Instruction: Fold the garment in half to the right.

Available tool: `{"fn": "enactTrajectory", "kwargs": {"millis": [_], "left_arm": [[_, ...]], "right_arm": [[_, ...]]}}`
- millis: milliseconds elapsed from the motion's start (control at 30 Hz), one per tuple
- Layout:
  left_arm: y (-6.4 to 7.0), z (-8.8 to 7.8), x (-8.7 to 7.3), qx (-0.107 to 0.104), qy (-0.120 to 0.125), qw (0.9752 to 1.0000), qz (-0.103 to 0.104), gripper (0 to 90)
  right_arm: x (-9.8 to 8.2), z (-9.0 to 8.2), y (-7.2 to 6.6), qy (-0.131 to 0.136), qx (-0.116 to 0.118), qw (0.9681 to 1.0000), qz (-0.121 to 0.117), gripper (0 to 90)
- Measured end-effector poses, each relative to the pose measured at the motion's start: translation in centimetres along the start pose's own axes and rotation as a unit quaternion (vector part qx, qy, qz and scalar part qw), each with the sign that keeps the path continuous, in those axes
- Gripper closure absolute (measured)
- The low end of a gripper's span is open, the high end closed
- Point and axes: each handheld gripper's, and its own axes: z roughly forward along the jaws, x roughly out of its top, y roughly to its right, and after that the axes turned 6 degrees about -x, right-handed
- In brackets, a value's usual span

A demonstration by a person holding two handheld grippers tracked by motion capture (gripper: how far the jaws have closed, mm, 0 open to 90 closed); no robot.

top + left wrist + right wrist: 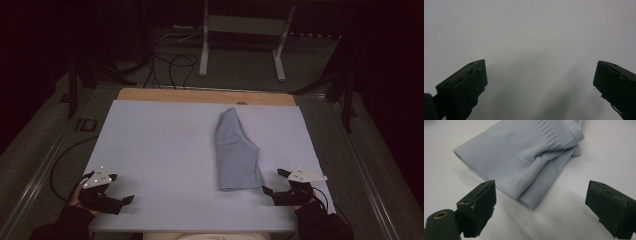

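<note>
Presently we find a folded pale blue garment (236, 152) lying flat on the worktop (160, 150), right of centre, its ribbed hem toward the person. We note the right tongs (274, 181) just beside that near hem, jaws spread wide and holding nothing; the right gripper view shows the hem between them but apart. We record the left tongs (122, 187) well apart at the near left corner, likewise spread over bare surface.

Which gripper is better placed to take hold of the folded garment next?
Right. The right gripper sits open just beside the near end of the light-blue garment, whose ribbed hem lies before its jaws. The left gripper is open too, but far across the bare table.
</note>
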Motion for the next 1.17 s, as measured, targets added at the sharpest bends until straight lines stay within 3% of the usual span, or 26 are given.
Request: {"fn": "enactTrajectory", "kwargs": {"millis": [567,1167], "left_arm": [[0.8,0.5,0.7,0.000,0.007,1.0000,0.004,0.0],[1.3,0.8,1.3,-0.013,0.018,0.9997,0.011,0.0]], "right_arm": [[0.0,0.6,0.3,-0.003,-0.011,0.9999,0.008,9.9],[0.2,0.6,0.2,0.001,-0.020,0.9998,-0.001,9.9]]}}
